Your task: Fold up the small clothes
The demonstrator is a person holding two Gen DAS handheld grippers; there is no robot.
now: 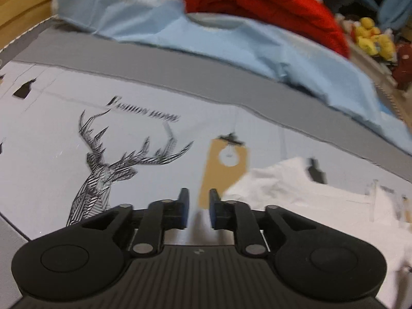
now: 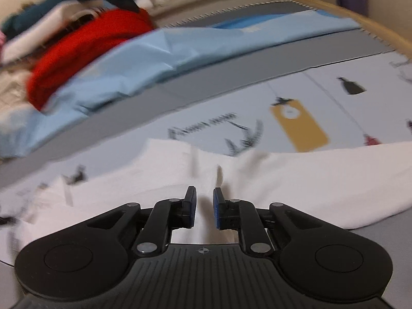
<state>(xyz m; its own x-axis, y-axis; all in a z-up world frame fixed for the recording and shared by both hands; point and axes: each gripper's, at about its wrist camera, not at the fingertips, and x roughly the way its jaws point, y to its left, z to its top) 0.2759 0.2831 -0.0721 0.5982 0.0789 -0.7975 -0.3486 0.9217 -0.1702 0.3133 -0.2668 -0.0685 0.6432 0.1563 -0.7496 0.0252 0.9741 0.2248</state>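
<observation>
Under the right gripper (image 2: 204, 207) — white garment (image 2: 296, 180); jaws parted.

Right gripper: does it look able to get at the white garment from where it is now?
Probably yes. The right gripper is open and hangs directly over the white garment, which lies spread on the printed mat with nothing between the fingers and the cloth. How far above the cloth it hangs cannot be told.

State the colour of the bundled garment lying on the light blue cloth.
Red garment, clearest in the left wrist view.
</observation>
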